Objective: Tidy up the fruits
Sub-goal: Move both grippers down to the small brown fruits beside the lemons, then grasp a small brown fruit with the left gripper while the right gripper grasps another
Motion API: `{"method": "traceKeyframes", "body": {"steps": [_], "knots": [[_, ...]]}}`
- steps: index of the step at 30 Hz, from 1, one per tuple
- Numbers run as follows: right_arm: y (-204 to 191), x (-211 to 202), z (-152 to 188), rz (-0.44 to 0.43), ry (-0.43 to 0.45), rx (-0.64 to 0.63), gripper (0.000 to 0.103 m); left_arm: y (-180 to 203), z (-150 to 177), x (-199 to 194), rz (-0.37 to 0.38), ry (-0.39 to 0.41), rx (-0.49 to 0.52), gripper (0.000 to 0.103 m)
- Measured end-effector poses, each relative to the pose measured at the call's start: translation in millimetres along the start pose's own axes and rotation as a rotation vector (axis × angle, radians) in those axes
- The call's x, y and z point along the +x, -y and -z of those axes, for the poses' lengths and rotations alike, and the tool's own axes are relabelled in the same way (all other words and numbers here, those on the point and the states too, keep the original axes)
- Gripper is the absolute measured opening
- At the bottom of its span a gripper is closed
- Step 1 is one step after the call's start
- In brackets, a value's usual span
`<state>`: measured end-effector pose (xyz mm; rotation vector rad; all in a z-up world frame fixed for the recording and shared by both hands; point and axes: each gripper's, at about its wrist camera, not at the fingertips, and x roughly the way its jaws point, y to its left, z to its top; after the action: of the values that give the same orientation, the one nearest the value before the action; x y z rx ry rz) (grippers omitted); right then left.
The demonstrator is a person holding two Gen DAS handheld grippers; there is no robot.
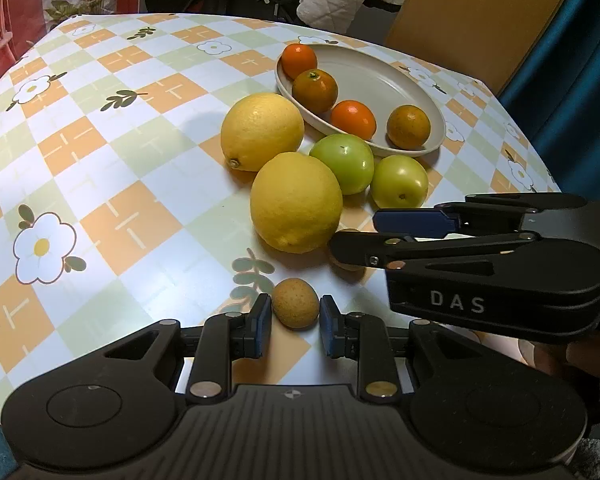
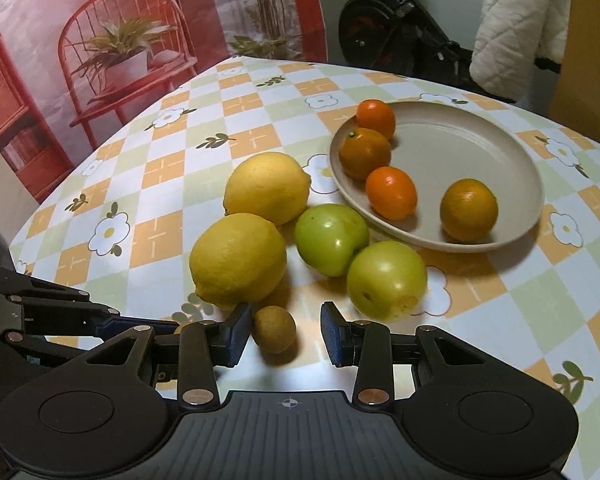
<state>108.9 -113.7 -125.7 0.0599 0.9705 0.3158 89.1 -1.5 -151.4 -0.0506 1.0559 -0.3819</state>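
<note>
Left wrist view: left gripper (image 1: 295, 320) clenched on small brown fruit (image 1: 295, 303) (on tablecloth (image 1: 100, 168), near lemon (image 1: 296, 202)). Right gripper (image 2: 286, 334) released; second brown fruit (image 2: 274, 329) against its left pad.

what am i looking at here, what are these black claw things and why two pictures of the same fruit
There is no robot: a person holds a two-finger grabbing tool in each hand, and each carries a wide-angle camera looking along its fingers. One picture is from the left tool, the other from the right tool, so both show one table from different sides. On it lie two lemons, two green fruits and a plate holding four small oranges. The left tool is closed on a small brown fruit. The right tool stands open around a second brown fruit, not gripping it.
</note>
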Motion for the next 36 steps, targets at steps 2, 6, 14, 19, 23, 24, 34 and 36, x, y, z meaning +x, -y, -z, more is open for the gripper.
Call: {"method": "traceKeyframes", "body": {"steps": [2,6,14,19,23,24,34,36], "knots": [[-1.3,2.4,-0.2,-0.008,-0.006,-0.001,0.035,-0.4,0.5,-0.1,0.002,0.001,-0.002,0.028],[-1.0,4.7,0.4,-0.028,-0.014,0.01,0.035,-1.4,0.9,1.0,-0.007,0.0,0.003,0.028],[-1.4,6.6,0.4,-0.05,-0.033,0.017,0.031,-0.4,0.7,2.0,-0.012,0.006,0.025,0.028],[-3.2,3.3,1.7,-0.05,-0.03,0.014,0.024,0.9,2.2,0.2,-0.011,0.011,0.034,0.027],[3.0,-4.5,5.8,-0.035,-0.018,0.035,0.024,3.3,2.1,-1.3,-0.002,0.02,0.043,0.027],[5.7,-6.9,7.5,-0.029,-0.015,0.044,0.024,3.7,2.0,-1.7,0.0,0.021,0.044,0.027],[37.0,-26.8,26.8,0.035,0.01,0.136,0.024,12.4,-0.1,-3.0,0.021,0.031,0.071,0.028],[41.6,-29.6,29.8,0.046,0.014,0.145,0.024,14.7,-0.3,-3.5,0.025,0.033,0.08,0.028]]}}
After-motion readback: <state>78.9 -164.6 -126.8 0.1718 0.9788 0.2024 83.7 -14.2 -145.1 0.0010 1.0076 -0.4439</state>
